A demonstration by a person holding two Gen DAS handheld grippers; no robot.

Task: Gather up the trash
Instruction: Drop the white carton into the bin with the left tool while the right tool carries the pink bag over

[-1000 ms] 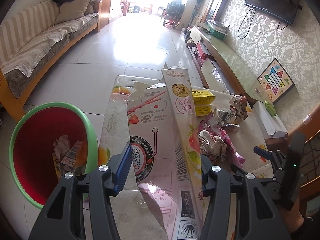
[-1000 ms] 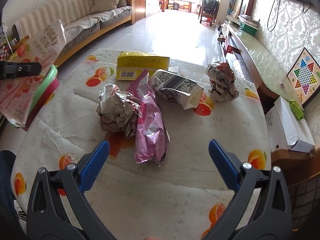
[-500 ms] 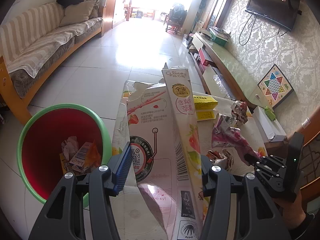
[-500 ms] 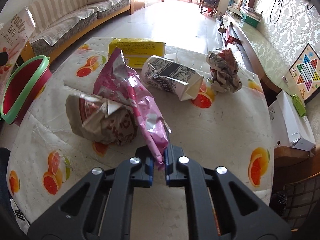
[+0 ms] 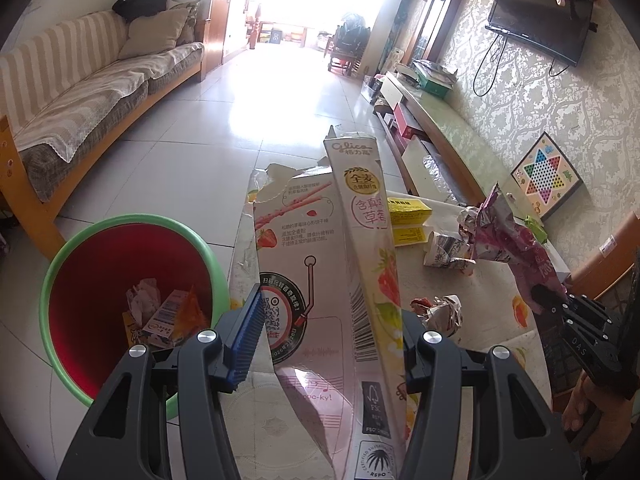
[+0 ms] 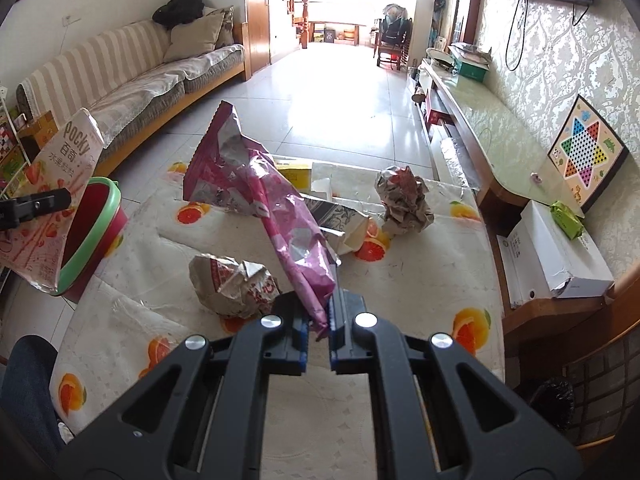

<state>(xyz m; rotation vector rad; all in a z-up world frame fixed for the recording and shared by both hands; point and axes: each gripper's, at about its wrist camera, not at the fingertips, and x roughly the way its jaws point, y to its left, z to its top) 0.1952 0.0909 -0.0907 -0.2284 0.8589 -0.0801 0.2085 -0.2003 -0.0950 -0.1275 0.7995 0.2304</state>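
At the far left, on the floor beside the bench, stands my bin, red inside with a green rim, a few scraps already at its bottom. My left tool is clamped on a torn-open biscuit box, pale pink with strawberries printed on it, which I hold upright just right of the bin's mouth. I judge this box is the piece nearest to being dropped: the next move calls for carrying it left over the rim, then letting the pads part.

Further right, my right tool is shut on the lower end of a pink foil wrapper, crumpled and shiny, which hangs up off the bench and is clear of the cloth. It then needs the longer carry across to the bin. The film looks light and floppy, so it may swing.

On the orange-printed cloth lie a crushed foil ball, a paper carton, a yellow box and a crumpled wad, all waiting.
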